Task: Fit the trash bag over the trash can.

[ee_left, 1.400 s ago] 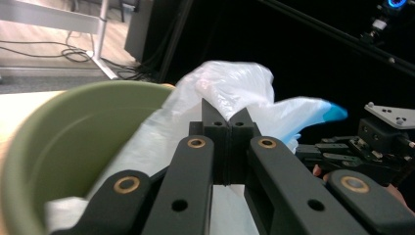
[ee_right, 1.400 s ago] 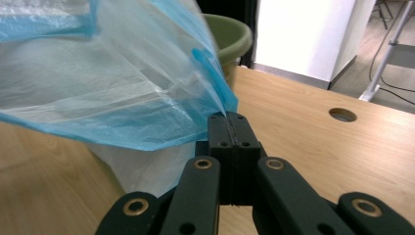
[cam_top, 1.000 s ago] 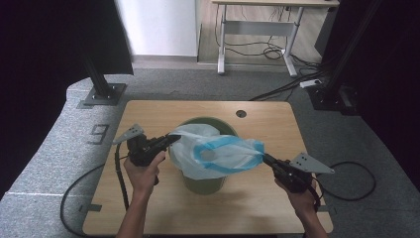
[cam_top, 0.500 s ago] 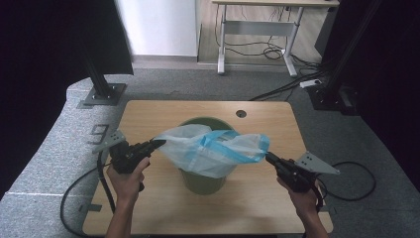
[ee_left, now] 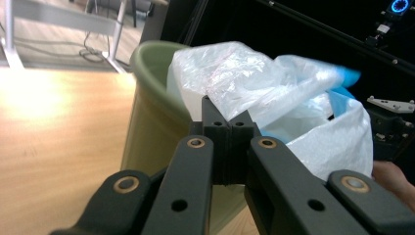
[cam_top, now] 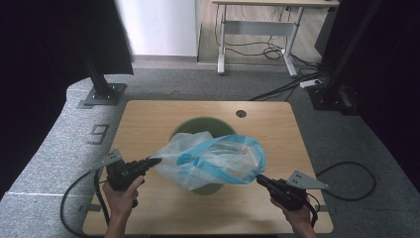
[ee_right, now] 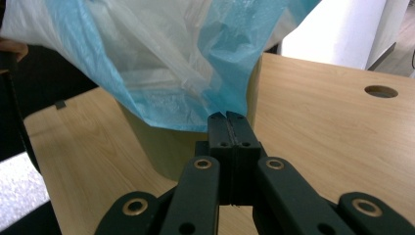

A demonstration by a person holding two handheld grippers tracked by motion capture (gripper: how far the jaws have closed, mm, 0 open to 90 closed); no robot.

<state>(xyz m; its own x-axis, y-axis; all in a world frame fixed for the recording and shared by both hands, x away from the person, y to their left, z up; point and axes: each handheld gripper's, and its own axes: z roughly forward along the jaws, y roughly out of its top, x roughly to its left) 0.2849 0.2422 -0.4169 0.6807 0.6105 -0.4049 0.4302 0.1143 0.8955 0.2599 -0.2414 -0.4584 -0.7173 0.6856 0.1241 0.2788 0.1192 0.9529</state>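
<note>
Bag: the thin see-through plastic bag with a blue rim hangs stretched over the round green plastic bin.
Left claw: pinched tight on one bag edge.
Right claw: pinched tight on the other edge, so the mouth spreads wide.
Bin: stands on the wooden tabletop.

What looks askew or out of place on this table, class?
The clear plastic bag with blue edging is not fitted in the round green bin. It hangs stretched above the bin between the left tool and right tool, mouth sagging unevenly. Nothing is spilled.
</note>
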